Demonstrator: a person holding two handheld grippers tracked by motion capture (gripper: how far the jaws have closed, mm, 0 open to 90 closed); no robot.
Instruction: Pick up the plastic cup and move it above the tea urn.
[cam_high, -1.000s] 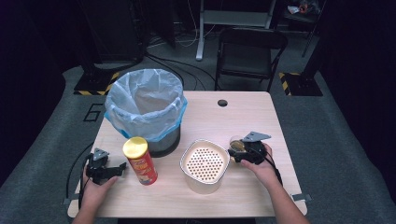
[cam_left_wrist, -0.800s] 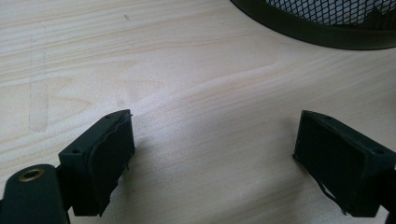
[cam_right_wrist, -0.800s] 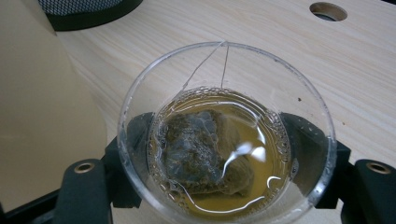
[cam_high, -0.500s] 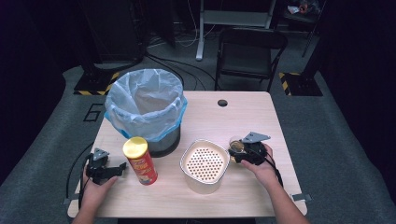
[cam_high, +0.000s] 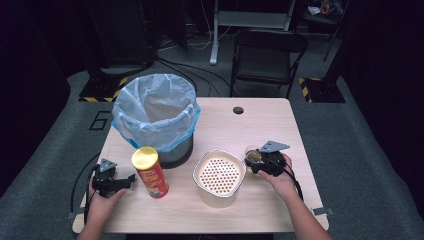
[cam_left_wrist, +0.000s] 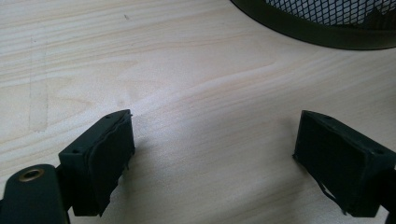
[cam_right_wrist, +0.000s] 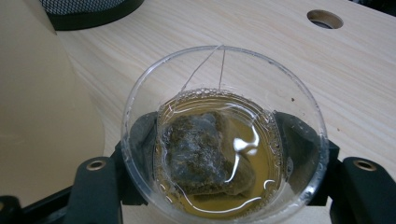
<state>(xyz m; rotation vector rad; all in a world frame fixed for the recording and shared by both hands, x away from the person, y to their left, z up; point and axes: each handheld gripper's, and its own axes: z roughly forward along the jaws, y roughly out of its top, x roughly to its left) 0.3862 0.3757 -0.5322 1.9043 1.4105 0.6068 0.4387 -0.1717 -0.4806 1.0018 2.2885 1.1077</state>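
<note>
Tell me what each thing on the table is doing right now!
Clear cup: upright, holding brown tea and a soaked tea bag, clamped between the jaws.
Right gripper: jaws have just been closing, now on the cup.
Left gripper: open, nothing between its jaws.
Chips can: upright, yellow lid on.
Strainer bowl: upright, nothing seen inside it.
Bin: upright, lined with a blue bag.
</note>
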